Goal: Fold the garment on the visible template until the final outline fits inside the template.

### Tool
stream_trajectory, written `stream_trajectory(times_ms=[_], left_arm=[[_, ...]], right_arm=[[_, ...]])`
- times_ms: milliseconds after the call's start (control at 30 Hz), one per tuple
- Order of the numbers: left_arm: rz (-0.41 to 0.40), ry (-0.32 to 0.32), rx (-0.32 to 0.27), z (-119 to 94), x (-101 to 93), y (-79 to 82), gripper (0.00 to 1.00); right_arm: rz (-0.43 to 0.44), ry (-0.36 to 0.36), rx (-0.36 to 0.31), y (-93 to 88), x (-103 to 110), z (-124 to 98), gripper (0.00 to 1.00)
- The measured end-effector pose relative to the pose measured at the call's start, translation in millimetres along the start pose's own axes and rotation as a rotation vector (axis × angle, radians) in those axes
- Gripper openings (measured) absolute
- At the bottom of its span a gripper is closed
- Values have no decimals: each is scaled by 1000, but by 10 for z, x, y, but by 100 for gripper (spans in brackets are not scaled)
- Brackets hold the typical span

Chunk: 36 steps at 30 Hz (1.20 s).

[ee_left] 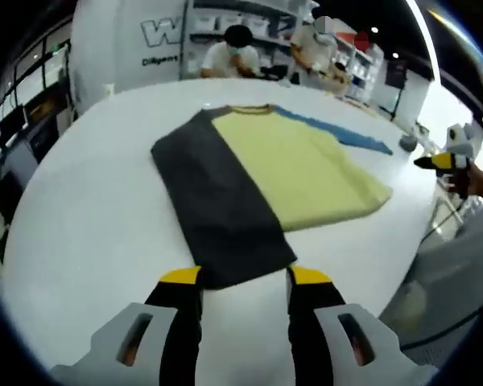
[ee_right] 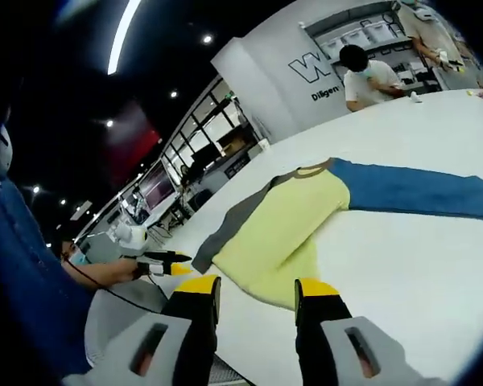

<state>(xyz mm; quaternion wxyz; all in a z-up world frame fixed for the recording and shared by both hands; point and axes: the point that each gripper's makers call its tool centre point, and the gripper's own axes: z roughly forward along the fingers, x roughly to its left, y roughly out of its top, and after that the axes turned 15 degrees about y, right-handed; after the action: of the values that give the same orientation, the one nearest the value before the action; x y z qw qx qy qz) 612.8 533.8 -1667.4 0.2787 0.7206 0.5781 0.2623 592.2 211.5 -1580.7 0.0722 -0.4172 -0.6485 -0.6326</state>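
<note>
One garment (ee_left: 262, 173), yellow with a dark folded-over panel and one blue sleeve (ee_right: 419, 189) stretched out, lies flat on one white table (ee_left: 88, 225). Left gripper (ee_left: 244, 277): jaws spread, empty, the dark hem just ahead of the tips. Right gripper (ee_right: 258, 287): jaws spread, empty, the yellow hem just beyond them. Two people stand behind the table.

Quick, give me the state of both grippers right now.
Left gripper: open, holding nothing, at the hem of the shirt.
Right gripper: open, holding nothing.
</note>
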Motion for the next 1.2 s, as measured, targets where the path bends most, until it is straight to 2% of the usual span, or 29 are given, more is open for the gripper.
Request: stream_trajectory(times_ms=[33,100,200,267,533,667,800,900,1000,1067,1133,1167,1200], left_arm=[[-5,-4,4,5,9,0,26],[-16,1,7,26,70,14,27],[-34,63,18,76,230,9,30],[-45,73,19,104,285,0,29],[-59,82,44,145,320,-57,20],[-71,82,56,148,311,-75,5],[-69,83,52,167,311,-80,3],[-90,83,37,136,348,-20,3],[-77,84,16,106,366,29,6],[-32,45,-17,55,297,54,24],[37,41,-34,-1,242,55,41],[112,16,-45,-48,163,41,39],[136,4,-48,-63,130,38,33]], right_arm=[[1,-2,-2,-2,-3,-4,33],[3,-6,-6,-7,-9,-12,33],[8,-22,-21,-6,-17,-36,33],[14,-26,-27,-3,-24,-49,32],[18,-43,-40,9,-35,-94,31],[19,-45,-43,8,-31,-98,30],[27,-48,-46,-25,-35,-98,30],[30,-47,-48,-49,-42,-102,29],[36,-45,-56,-77,-33,-100,29],[40,-48,-57,-105,-27,-97,29],[46,-48,-63,-126,-30,-109,29],[47,-47,-64,-129,-30,-111,29],[49,-47,-65,-137,-28,-112,29]])
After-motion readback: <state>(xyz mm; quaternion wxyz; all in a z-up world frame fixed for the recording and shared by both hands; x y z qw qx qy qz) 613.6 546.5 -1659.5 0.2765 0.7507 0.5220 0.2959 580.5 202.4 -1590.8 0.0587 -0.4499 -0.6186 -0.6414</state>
